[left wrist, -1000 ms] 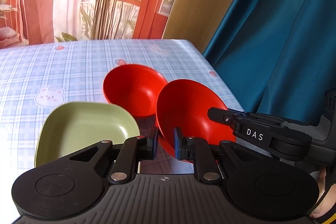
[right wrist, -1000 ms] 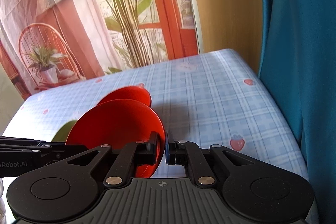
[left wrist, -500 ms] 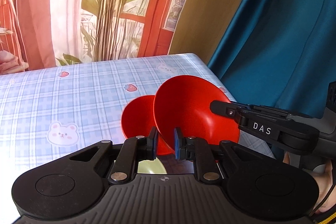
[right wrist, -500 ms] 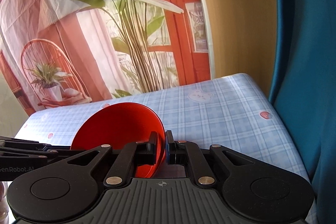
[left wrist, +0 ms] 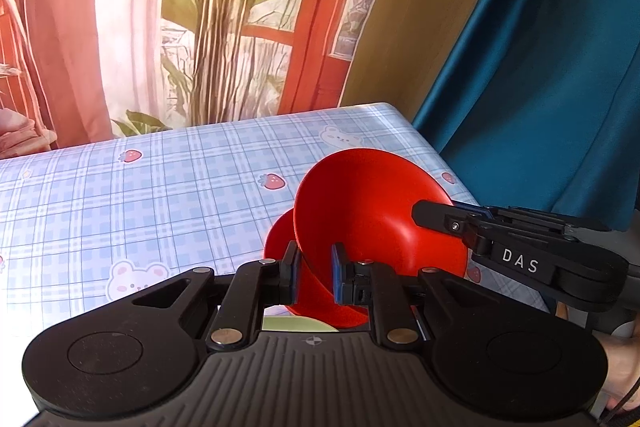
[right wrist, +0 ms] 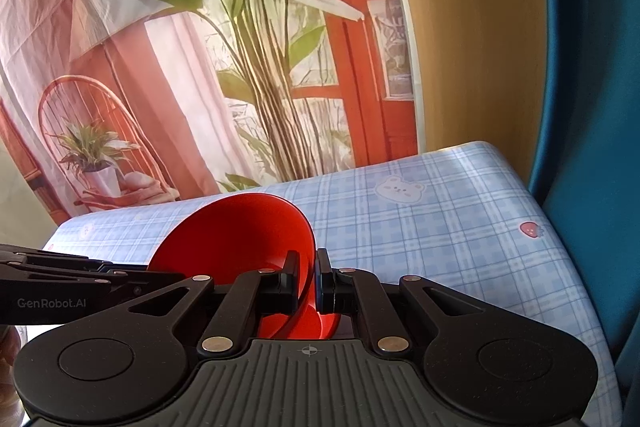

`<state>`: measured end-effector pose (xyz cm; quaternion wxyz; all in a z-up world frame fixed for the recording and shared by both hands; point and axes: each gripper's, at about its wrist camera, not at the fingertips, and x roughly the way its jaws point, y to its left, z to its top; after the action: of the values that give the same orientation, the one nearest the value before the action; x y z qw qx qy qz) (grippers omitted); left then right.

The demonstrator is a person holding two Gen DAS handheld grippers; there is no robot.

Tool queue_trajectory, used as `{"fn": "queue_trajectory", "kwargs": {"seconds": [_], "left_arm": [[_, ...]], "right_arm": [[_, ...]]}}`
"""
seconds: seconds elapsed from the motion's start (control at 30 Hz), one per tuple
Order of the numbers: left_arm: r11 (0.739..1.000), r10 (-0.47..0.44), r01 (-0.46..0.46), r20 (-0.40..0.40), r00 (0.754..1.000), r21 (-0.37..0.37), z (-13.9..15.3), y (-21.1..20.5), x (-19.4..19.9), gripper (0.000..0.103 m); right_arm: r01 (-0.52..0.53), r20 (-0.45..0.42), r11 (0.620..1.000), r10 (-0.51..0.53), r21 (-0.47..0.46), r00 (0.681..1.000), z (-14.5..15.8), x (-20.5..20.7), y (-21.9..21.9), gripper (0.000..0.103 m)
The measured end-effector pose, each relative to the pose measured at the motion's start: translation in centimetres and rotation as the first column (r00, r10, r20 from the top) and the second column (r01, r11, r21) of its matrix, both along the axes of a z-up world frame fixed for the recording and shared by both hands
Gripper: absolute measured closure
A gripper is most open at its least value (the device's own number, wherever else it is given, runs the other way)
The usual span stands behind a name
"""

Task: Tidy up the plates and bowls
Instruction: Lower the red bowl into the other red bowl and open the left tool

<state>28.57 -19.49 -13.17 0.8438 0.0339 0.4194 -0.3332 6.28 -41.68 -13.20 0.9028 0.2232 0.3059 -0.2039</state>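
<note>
**Red bowl held from both sides above a second red bowl**

The left gripper (left wrist: 314,273) pinches the near rim of a tilted red bowl (left wrist: 372,215), its two fingers set on either side of the rim with only the wall of the bowl between them. The bowl sits at about 3 o'clock from the middle of the left wrist view, raised off the table (left wrist: 168,187), its open side facing 9 o'clock. The right gripper (right wrist: 307,281) has its jaws nearly pressed together on the opposite rim of the same bowl; in the left wrist view it enters from 3 o'clock and meets the rim at the bowl's right edge.

A second red bowl (left wrist: 280,239) lies just behind and below the held one, partly hidden by it, toward 9 o'clock of it. A sliver of a green plate (left wrist: 296,325) shows at 6 o'clock, under the left gripper's fingers.

The table wears a blue checked cloth with bears and strawberries. A teal curtain (left wrist: 540,67) hangs at 2 o'clock.
</note>
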Motion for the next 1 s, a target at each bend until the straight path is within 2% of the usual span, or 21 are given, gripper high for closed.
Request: {"fn": "queue_trajectory", "kwargs": {"seconds": [0.43, 0.8, 1.0], "left_arm": [[1.0, 0.002, -0.002, -0.021, 1.0, 0.026, -1.3, -0.1, 1.3, 0.087], [0.999, 0.02, -0.02, -0.02, 1.0, 0.039, -2.3, -0.1, 2.3, 0.087], [0.998, 0.0, 0.001, -0.004, 1.0, 0.065, -3.0, -0.7, 2.5, 0.087]], "right_arm": [[-0.009, -0.02, 1.0, 0.01, 0.011, 1.0, -1.1, 1.1, -0.1, 0.096], [-0.005, -0.037, 1.0, 0.005, 0.021, 0.999, -2.0, 2.2, 0.0, 0.095], [0.001, -0.052, 1.0, 0.0, 0.015, 0.999, -2.6, 2.6, -0.2, 0.095]]}}
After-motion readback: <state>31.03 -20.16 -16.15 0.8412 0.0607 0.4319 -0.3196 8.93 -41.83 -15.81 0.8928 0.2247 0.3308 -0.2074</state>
